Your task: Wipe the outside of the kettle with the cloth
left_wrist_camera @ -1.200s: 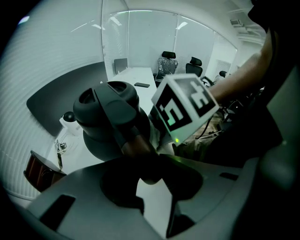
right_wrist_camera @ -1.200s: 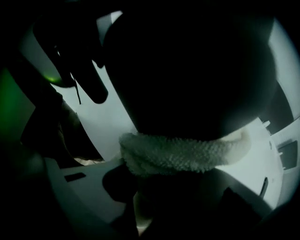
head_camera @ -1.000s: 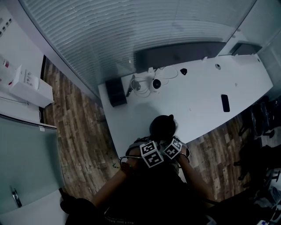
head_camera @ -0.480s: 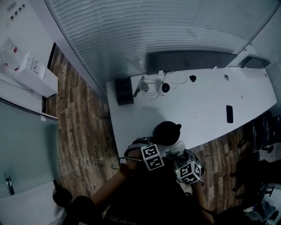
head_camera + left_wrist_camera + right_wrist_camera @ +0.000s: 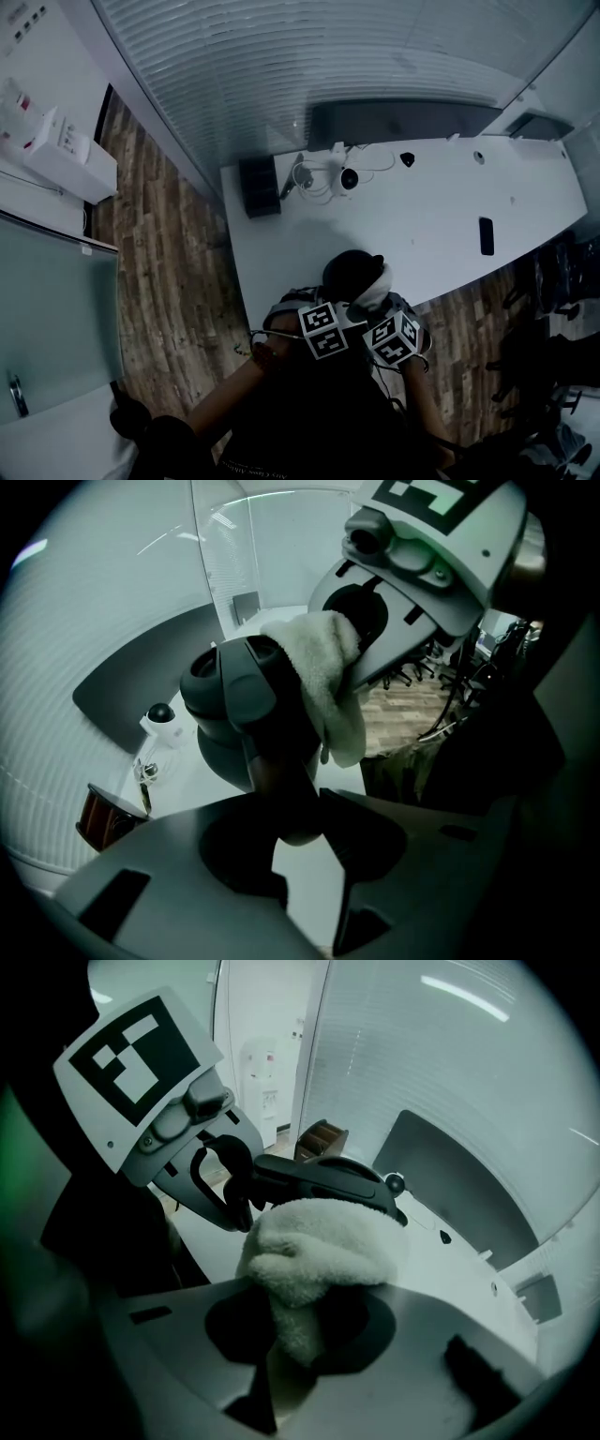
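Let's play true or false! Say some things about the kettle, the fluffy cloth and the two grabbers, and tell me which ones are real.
1. The right gripper holds the white cloth. True.
2. The cloth lies flat on the table, far from the kettle. False: it is pressed against the kettle.
3. The left gripper is shut on the kettle's handle. True.
4. The kettle is bright red. False: it is dark grey.
5. A dark phone lies on the table. True.
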The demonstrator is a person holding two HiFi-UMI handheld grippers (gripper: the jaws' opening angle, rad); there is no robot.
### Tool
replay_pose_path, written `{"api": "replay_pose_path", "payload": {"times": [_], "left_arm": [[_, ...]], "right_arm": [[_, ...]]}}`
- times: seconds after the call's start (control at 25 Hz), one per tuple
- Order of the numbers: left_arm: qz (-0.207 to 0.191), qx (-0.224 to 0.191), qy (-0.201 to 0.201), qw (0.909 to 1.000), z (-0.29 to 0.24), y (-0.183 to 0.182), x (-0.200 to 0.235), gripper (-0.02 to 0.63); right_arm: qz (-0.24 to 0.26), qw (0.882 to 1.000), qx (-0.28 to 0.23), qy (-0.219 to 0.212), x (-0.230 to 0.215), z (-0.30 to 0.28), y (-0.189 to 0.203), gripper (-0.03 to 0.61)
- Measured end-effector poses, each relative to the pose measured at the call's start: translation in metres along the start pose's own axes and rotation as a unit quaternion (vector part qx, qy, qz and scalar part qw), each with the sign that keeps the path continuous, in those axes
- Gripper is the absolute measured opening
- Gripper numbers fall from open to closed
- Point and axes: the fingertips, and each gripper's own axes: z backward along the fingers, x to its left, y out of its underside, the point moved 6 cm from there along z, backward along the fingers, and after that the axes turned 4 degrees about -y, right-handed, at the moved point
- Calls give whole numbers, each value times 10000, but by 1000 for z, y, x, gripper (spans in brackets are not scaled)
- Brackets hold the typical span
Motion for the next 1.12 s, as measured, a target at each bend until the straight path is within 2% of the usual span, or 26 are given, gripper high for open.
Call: {"api": "replay_pose_path", "payload": {"times": [0.56,0.68,0.88,1.12], "left_arm": [[-17,-26,65,10000,-1,-1,-1,126],[-19,-24,67,10000,-2,-2,-1,126],[-4,-19,89,10000,-3,-1,1,126],[59,-166,330,9993,-4,-6,-10,126]], "right_arm": [[-37,9997,241,-30,3,-7,12,67],[-72,9986,516,-101,2,-12,19,67],[-332,9953,800,-424,3,-65,44,67],[-579,9896,1027,-829,4,-138,74,67]]}}
